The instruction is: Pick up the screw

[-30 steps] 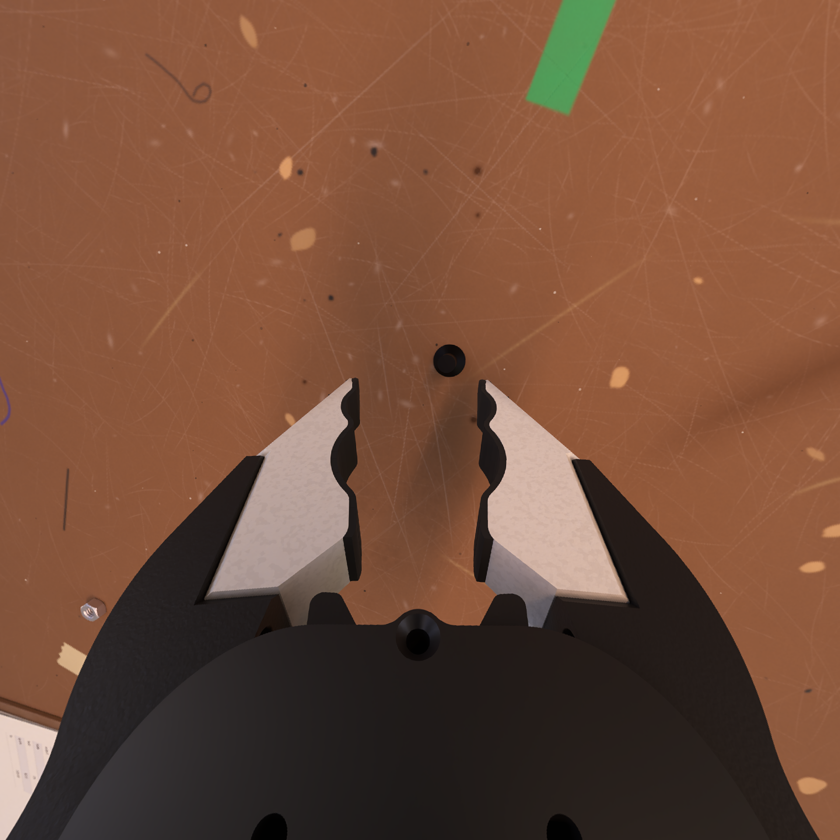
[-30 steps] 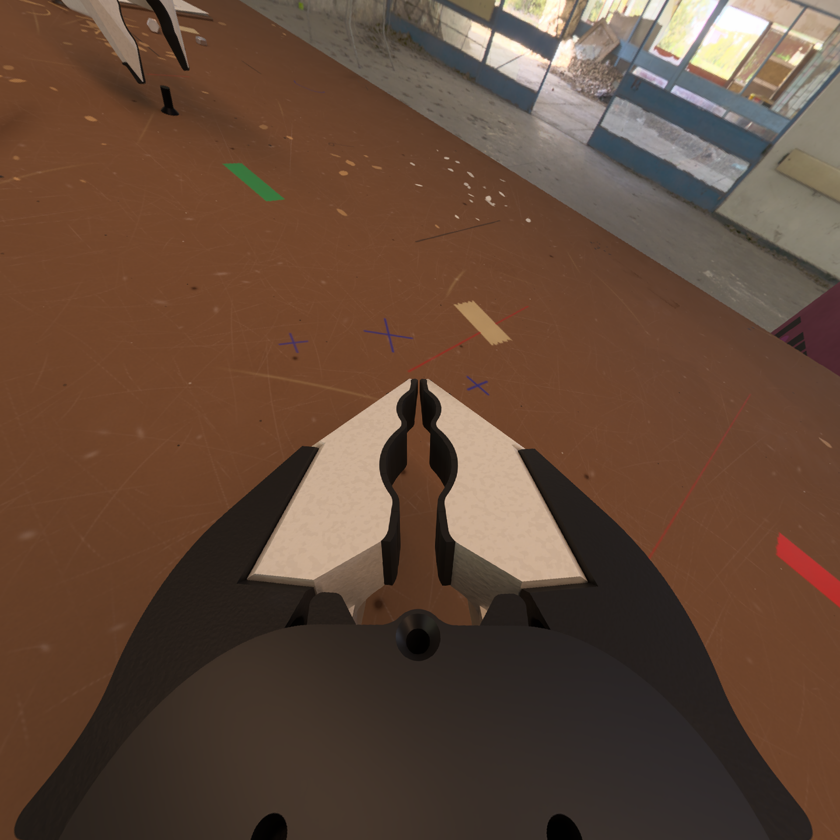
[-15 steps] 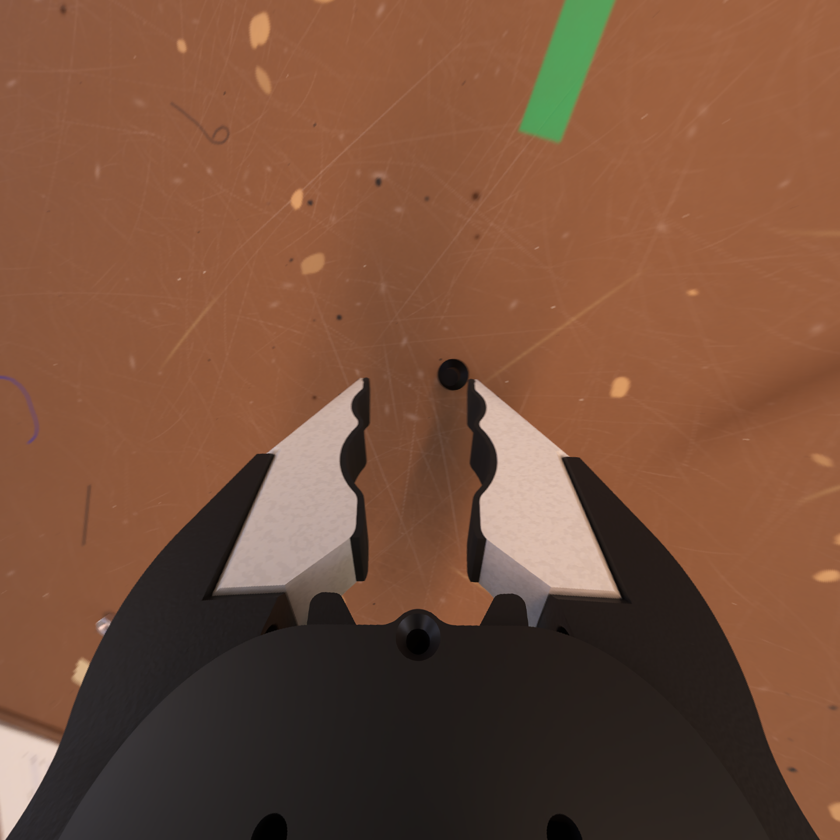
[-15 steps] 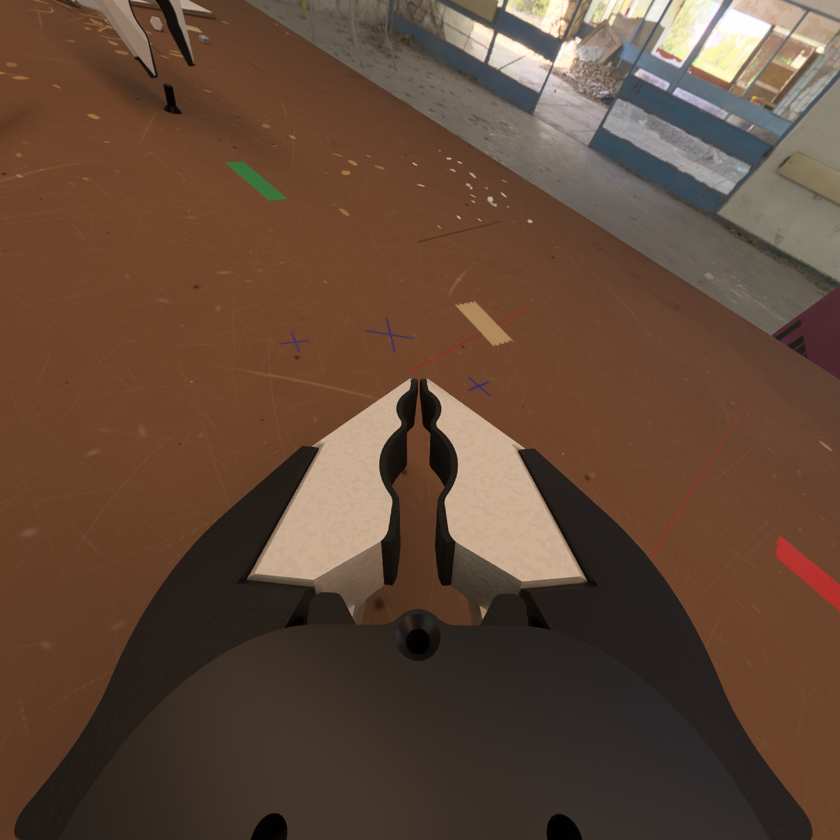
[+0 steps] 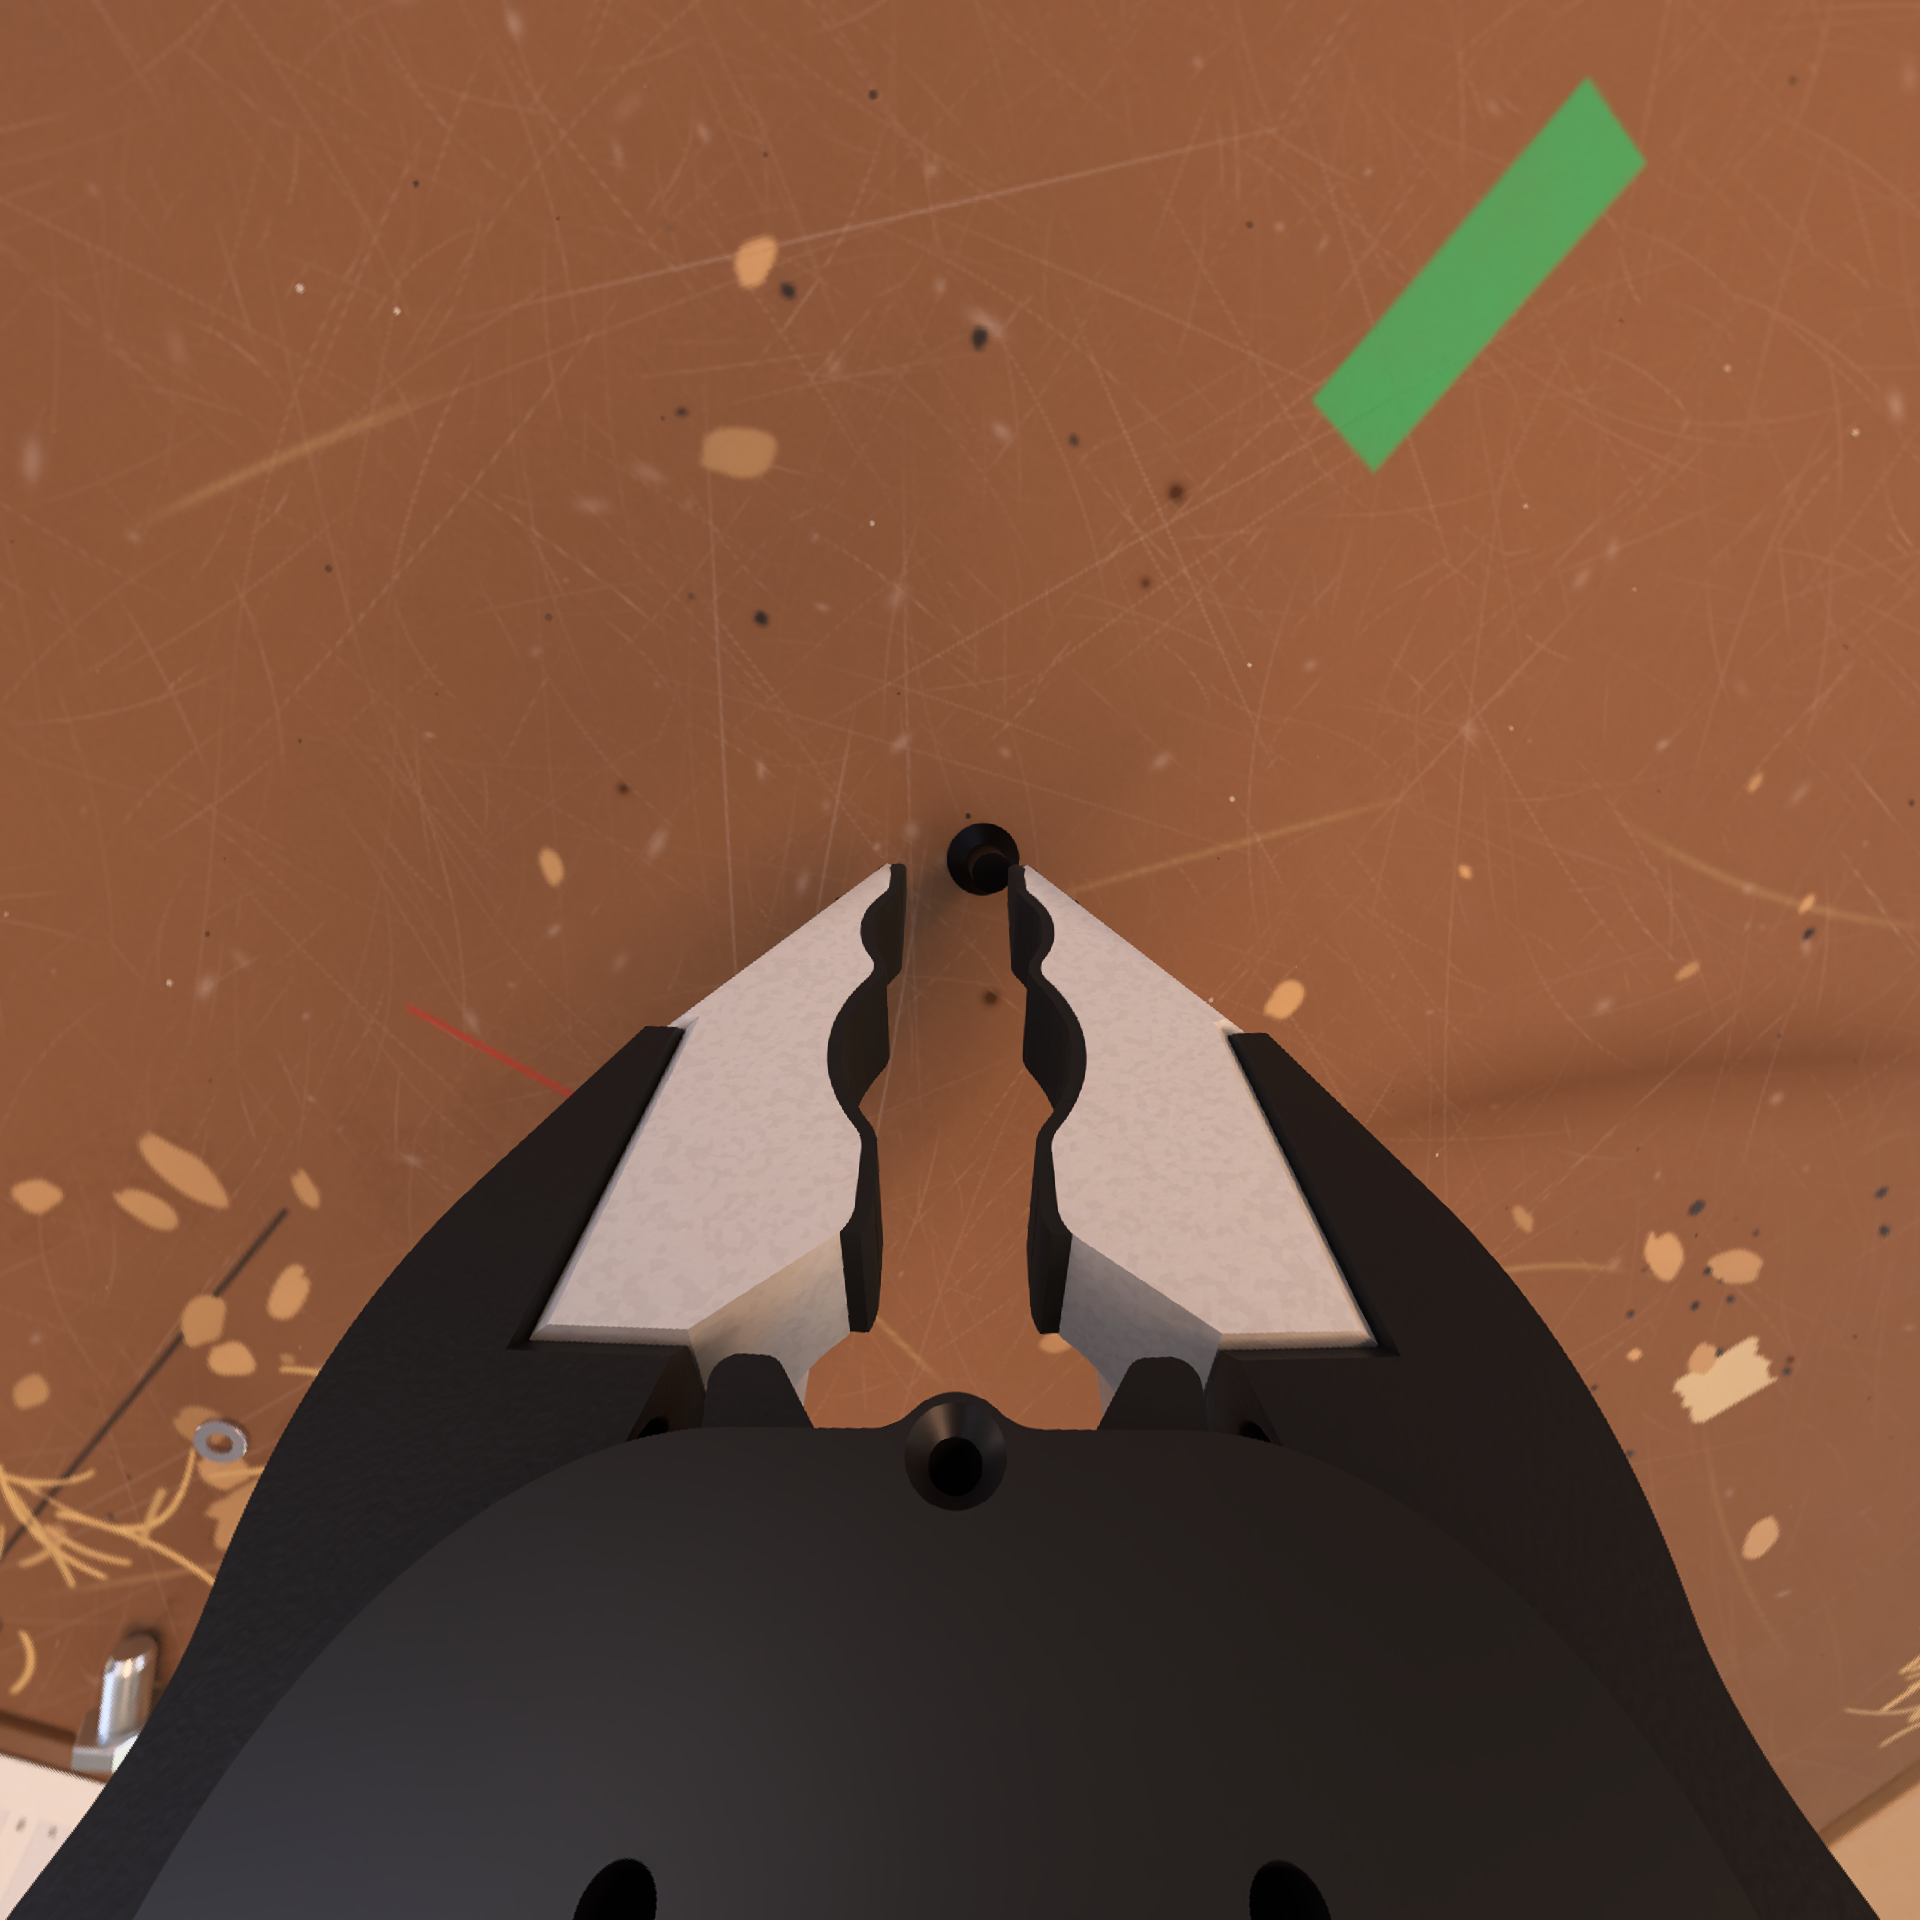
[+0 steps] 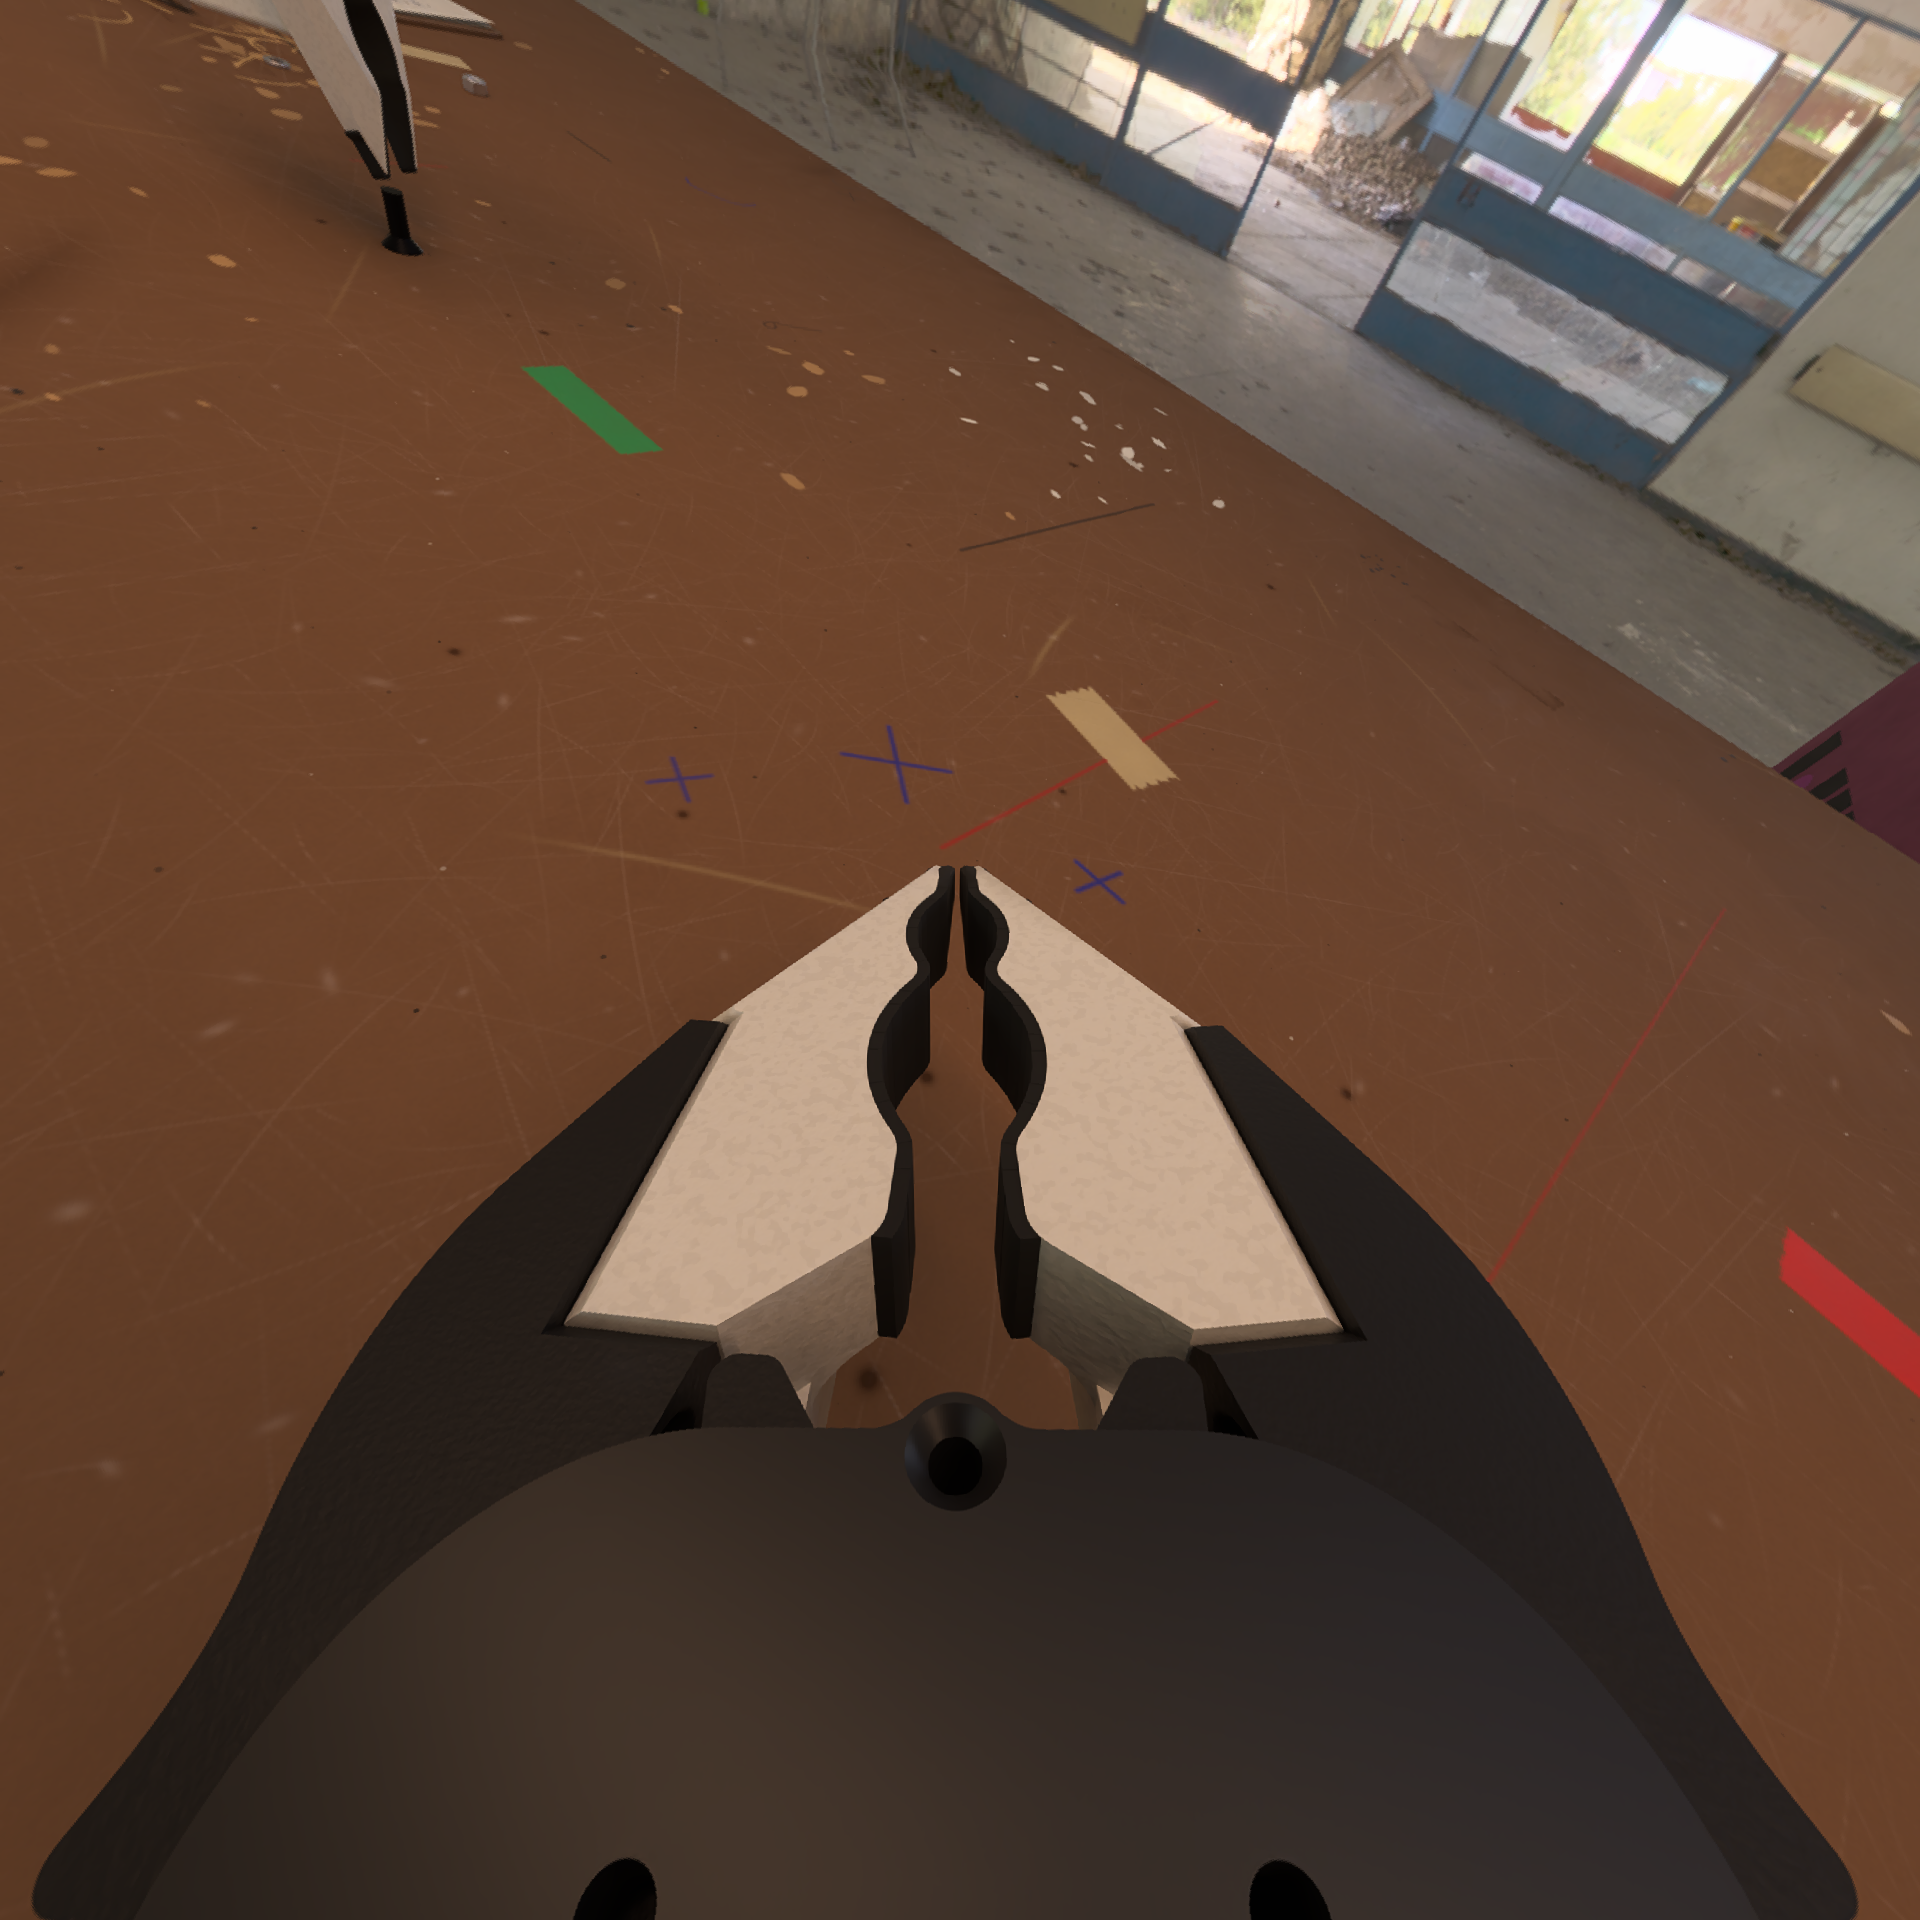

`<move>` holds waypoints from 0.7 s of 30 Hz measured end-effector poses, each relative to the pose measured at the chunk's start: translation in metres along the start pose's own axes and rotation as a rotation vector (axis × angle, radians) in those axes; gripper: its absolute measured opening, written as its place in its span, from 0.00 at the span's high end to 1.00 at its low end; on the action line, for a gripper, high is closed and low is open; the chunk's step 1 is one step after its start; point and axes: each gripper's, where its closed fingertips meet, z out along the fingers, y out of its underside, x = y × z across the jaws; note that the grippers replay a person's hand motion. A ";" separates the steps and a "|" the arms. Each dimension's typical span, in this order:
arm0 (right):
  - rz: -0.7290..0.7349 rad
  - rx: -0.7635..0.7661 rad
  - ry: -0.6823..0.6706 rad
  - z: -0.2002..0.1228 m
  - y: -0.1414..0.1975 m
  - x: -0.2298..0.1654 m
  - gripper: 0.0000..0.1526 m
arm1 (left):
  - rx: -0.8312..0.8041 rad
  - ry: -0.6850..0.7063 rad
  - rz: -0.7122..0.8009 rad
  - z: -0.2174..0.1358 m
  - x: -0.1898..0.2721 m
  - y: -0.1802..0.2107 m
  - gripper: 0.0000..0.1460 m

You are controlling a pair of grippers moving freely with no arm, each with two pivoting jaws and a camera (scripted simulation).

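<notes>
The black screw [image 5: 982, 857] stands on its head on the scratched brown table [image 5: 520, 623], seen end-on in the left wrist view. My left gripper [image 5: 956, 878] points down at it, jaws a narrow gap apart and holding nothing. The screw lies just past the right fingertip [image 5: 1023, 894]. In the right wrist view the screw [image 6: 398, 223] stands upright at the far top left, with the left gripper [image 6: 379, 161] just above its top. My right gripper [image 6: 956, 875] is shut and empty, low over the table.
A green tape strip [image 5: 1475, 275] lies beyond the screw and also shows in the right wrist view [image 6: 592, 408]. A washer [image 5: 220, 1441] and a metal bolt [image 5: 120, 1704] lie at the lower left. In the right wrist view are tan tape [image 6: 1112, 738], red tape [image 6: 1849, 1309] and the table edge [image 6: 1351, 582].
My left gripper has turned and shifted over the screw, and its jaws have narrowed. The right gripper has not moved.
</notes>
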 end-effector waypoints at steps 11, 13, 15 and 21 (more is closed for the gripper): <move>-0.004 0.001 -0.003 0.000 0.000 -0.001 0.99 | -0.034 -0.029 -0.076 0.003 0.002 0.002 0.87; -0.003 0.002 -0.004 0.000 0.000 -0.001 0.99 | -0.037 -0.041 -0.080 0.002 0.003 0.002 0.87; -0.002 0.002 -0.006 -0.001 0.000 -0.001 0.99 | -0.036 -0.061 -0.089 0.000 0.003 0.002 0.87; -0.001 0.001 -0.013 0.000 0.000 -0.002 0.99 | -0.021 -0.115 -0.147 -0.010 0.006 -0.001 0.88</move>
